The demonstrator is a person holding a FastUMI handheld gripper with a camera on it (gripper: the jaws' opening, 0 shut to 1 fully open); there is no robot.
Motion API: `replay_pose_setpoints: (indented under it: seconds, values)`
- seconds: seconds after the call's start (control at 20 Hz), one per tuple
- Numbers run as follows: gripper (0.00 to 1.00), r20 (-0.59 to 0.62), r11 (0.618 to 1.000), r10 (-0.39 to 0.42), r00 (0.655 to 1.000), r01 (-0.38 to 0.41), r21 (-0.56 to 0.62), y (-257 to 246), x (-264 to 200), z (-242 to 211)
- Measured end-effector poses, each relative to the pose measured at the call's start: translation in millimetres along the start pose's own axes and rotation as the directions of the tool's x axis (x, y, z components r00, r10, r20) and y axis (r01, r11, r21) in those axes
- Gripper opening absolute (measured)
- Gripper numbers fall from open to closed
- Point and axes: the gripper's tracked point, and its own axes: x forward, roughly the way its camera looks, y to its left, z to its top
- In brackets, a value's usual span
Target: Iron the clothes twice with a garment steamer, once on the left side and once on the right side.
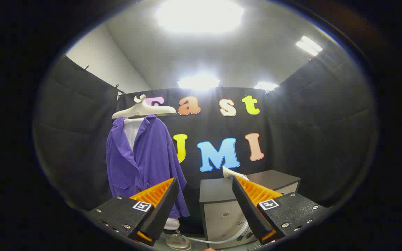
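Hanging from a pale hanger (pixel 141 109) against the booth's back wall, the purple jacket (pixel 143 160) sits well beyond the gripper (pixel 204 183), ahead of its left finger. The fingers stand wide apart and hold nothing. Just past the right fingertip, the white steamer head (pixel 231 173) rests on top of a dark-topped cabinet (pixel 222 205). Its pale hose (pixel 218 240) runs low between the fingers toward a white base (pixel 177 240) below the jacket.
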Motion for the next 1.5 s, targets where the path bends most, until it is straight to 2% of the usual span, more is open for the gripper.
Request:
replay_pose_setpoints:
  seconds: [1.05,1.5]
  values:
    - [0.95,-0.026,1.000,0.005,1.000,-0.005,0.001,-1,-7,-1]
    - [0.95,-0.077,0.999,-0.046,0.996,0.045,-0.018,-51,31,-2]
